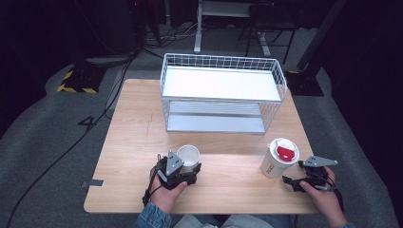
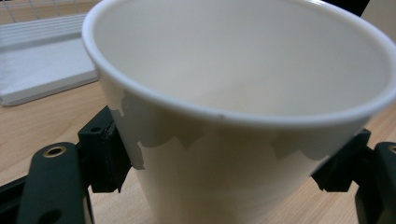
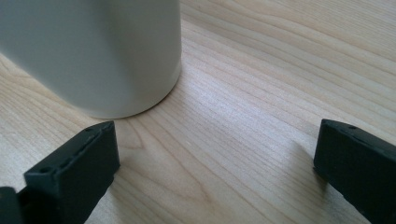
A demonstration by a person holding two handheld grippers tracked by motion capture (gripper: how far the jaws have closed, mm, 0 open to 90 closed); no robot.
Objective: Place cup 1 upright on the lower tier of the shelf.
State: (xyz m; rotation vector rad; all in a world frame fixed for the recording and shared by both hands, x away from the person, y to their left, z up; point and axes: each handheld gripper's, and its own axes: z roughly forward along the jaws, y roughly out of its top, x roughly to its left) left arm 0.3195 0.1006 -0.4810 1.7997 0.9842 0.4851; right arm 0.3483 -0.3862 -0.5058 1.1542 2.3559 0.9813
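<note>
An empty white paper cup (image 1: 188,156) stands on the wooden table (image 1: 142,142) near its front edge, left of centre. My left gripper (image 1: 190,170) is shut on this open cup (image 2: 233,121), one black jaw pressed on each side of its wall below the rim. A second white cup (image 1: 278,158) with a white lid and a red tab stands at the front right. My right gripper (image 1: 291,183) lies low just right of that lidded cup (image 3: 100,51), jaws open wide, with bare table between them (image 3: 217,154).
A white wire basket rack (image 1: 223,92) with two shelves stands at the back middle of the table; the left gripper view catches its lower shelf (image 2: 42,56). Grey carpet, cables and a desk frame lie beyond the table.
</note>
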